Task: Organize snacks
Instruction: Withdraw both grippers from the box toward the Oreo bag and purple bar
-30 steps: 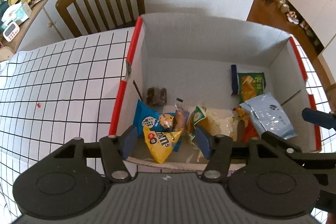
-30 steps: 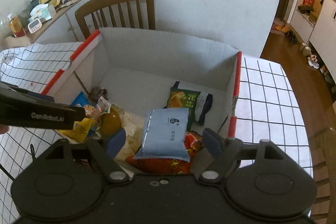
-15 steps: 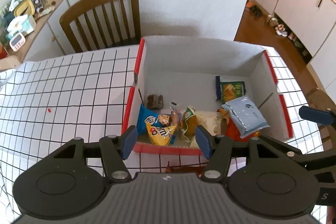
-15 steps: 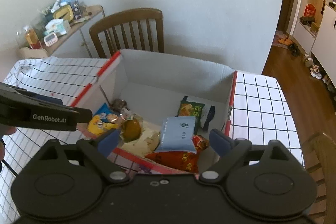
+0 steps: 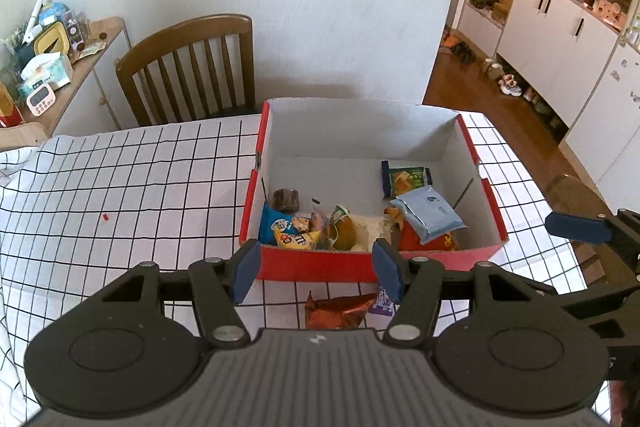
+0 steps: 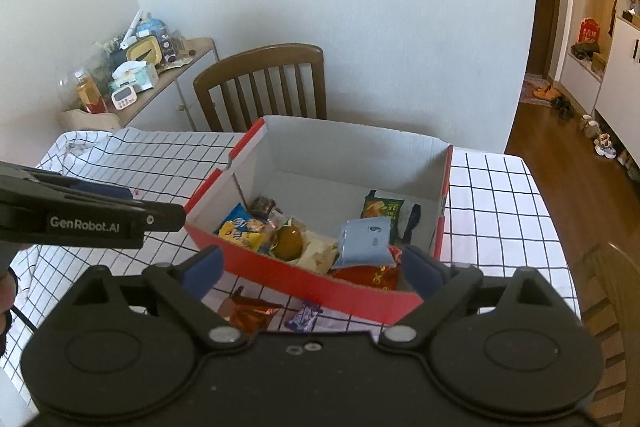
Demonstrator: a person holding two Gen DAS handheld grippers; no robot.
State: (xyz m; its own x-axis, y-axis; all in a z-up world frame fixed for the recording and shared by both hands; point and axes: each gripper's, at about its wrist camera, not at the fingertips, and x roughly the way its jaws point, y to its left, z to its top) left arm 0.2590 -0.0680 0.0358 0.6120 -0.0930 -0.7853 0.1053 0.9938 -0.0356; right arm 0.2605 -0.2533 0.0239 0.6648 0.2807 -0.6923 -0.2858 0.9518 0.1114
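A red cardboard box (image 5: 320, 265) (image 6: 320, 287) sits on the checked tablecloth and holds several snack packs, among them a yellow M&M's bag (image 5: 298, 239) and a pale blue pouch (image 5: 428, 213) (image 6: 366, 241). An orange-brown packet (image 5: 334, 311) (image 6: 250, 311) and a small purple wrapper (image 5: 382, 301) (image 6: 303, 315) lie on the cloth in front of the box. My left gripper (image 5: 316, 275) is open and empty, above the near side of the box. My right gripper (image 6: 312, 269) is open and empty, also pulled back above the box's near wall.
A wooden chair (image 5: 188, 67) stands behind the table. A side cabinet (image 5: 86, 67) with clutter is at the far left. White cupboards (image 5: 560, 39) and wooden floor are at the right. A second chair back (image 6: 616, 291) is at the table's right edge.
Both grippers have lifted up and back from inside the box. The box now looks smaller, and the two packets on the cloth in front of it have come into view.
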